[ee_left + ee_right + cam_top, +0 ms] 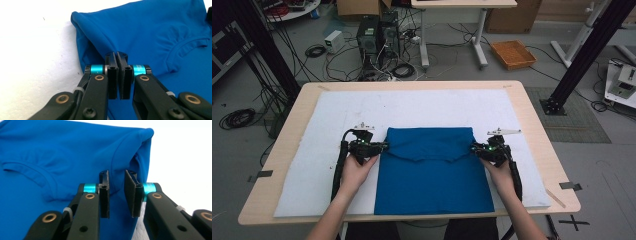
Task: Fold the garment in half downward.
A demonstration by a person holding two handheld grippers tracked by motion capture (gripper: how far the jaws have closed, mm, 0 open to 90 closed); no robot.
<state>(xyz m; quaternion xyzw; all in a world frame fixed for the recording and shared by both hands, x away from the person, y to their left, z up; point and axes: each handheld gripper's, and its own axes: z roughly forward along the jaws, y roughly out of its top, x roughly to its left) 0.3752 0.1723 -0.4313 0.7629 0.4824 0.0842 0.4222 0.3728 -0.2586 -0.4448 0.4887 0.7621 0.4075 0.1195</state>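
The shirt (432, 172) is a blue one, lying on a white mat (312, 130) that covers the table (532, 120). Its top part is already folded down toward the person, so the collar (190, 43) faces up and a straight fold edge runs along the far side. The lower body still lies flat and full length toward the near table edge.

At the left edge of the shirt, just below the fold corner, the left gripper (382, 147) has its jaws pressed together. In the left gripper view the pads (112, 75) meet with almost no gap; whether a thin layer of cloth is pinched between them I cannot tell, though the fabric edge lies right at the tips.

At the right edge, the right gripper (475, 148) is level with the left one. In the right gripper view (117, 193) its jaws stand apart with the shirt's folded side edge between them, the pads not yet pressing on it.

As I judge it, one fold is done. The right grip has yet to close, and then the folded top has to be carried over the lower half.
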